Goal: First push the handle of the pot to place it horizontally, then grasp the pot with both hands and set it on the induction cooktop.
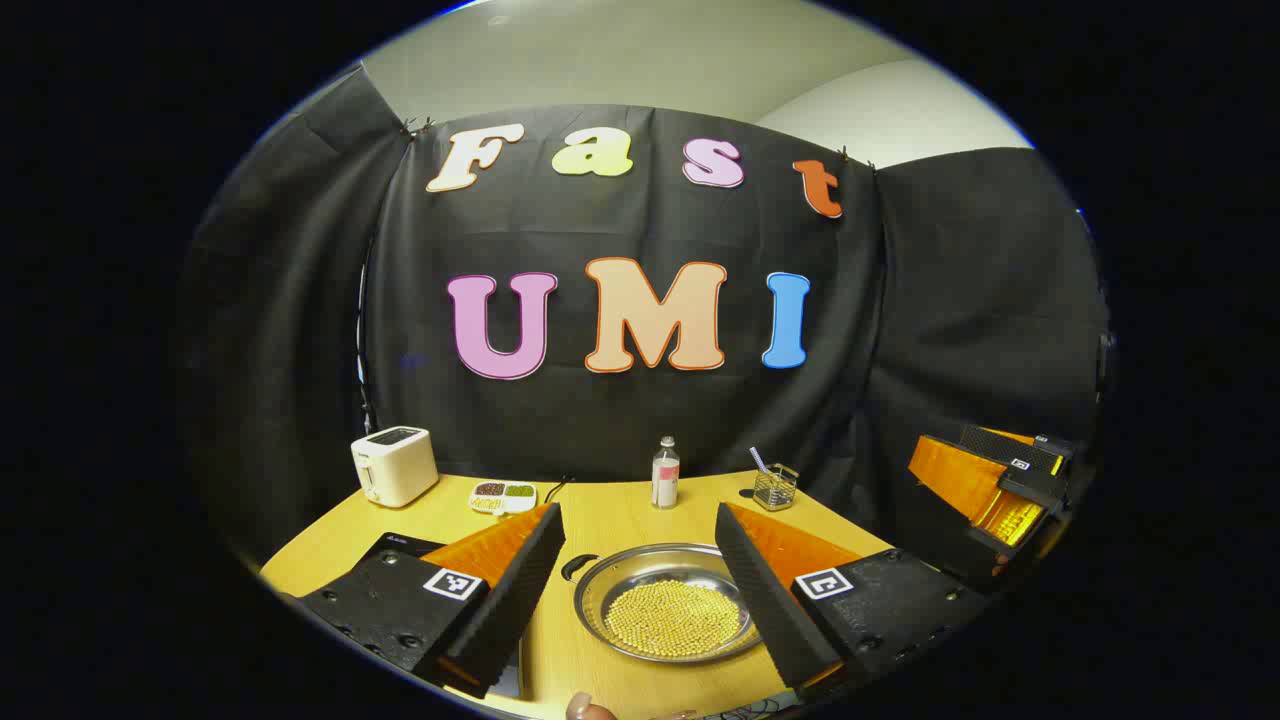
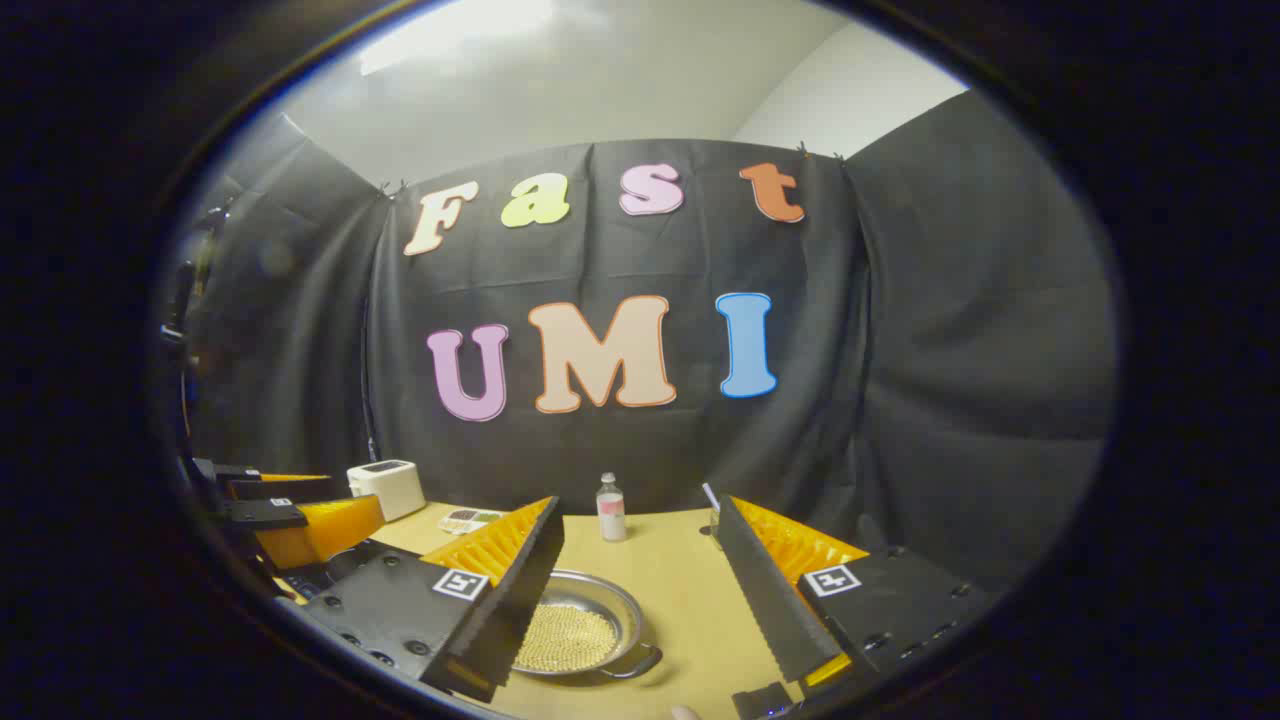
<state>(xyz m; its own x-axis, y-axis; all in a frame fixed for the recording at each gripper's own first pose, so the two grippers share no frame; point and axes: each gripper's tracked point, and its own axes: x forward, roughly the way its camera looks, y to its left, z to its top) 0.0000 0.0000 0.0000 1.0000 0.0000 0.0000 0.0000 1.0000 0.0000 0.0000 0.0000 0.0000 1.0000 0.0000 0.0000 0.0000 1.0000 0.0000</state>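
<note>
A shallow steel pot [image 1: 600, 590] holding yellow beans sits on the wooden table, low between my left gripper's fingers. One dark handle [image 1: 577, 567] sticks out at its far left. My left gripper [image 1: 638, 512] is open above the pot, touching nothing. In the right gripper view the pot [image 2: 620, 605] lies lower left, half behind the left finger, with a handle [image 2: 640, 662] at its near right. My right gripper [image 2: 637, 505] is open and holds nothing. The dark induction cooktop [image 1: 400, 546] peeks out behind the left finger.
A white toaster [image 1: 393, 465], a small tray of beans [image 1: 503, 496], a bottle [image 1: 665, 472] and a glass holder with a straw [image 1: 774, 487] line the table's back edge. The other gripper [image 1: 1000, 490] hovers at the far right; black cloth walls surround the table.
</note>
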